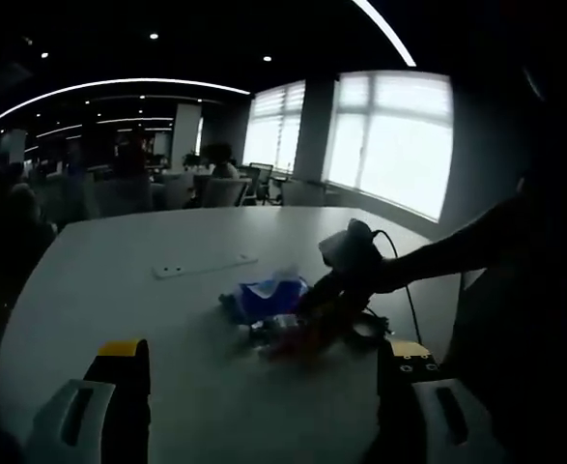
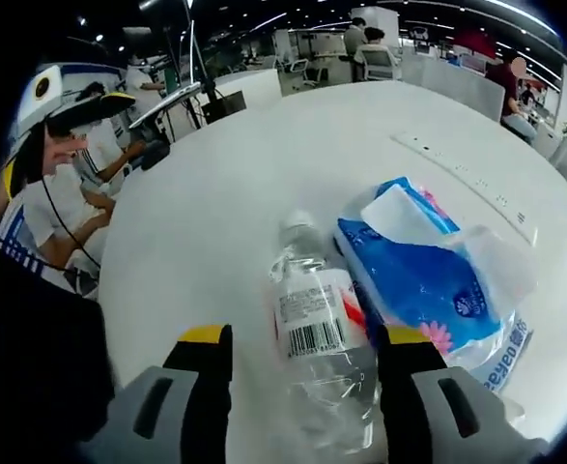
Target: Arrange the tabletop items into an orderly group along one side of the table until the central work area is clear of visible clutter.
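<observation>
Bottle (image 2: 312, 329) first: one clear plastic water bottle lies on its side in the lower middle of the right gripper view, cap toward the upper part of the frame, its white barcode label facing up. It sits between the two jaws of the right gripper (image 2: 304, 372), which stand apart on either side of its body; whether they touch it cannot be told. It looks empty or nearly so, and would therefore be light, thin-walled and easy to crumple, round and slick enough to roll or squirt out of a hard squeeze. The labelled middle seems the best place to hold, with gentle pressure.

Just to the right of the bottle, touching or nearly touching it, lies one blue soft pack of tissues (image 2: 423, 280), with a white sheet standing out of its top. It should be light and squashy, giving under the jaws; a hold across the packed body looks safer than the loose sheet or the thin wrapper, which could tear or slip.

In the left gripper view the left gripper (image 1: 264, 387) has its jaws wide apart with nothing between them, at the bottom of the frame. Beyond it, right of centre on the white table (image 1: 119, 271), the same cluster appears small and dim, with the blue pack and some reddish bits too dark to name. One flat white strip (image 1: 204, 266) lies apart, toward the middle.
</observation>
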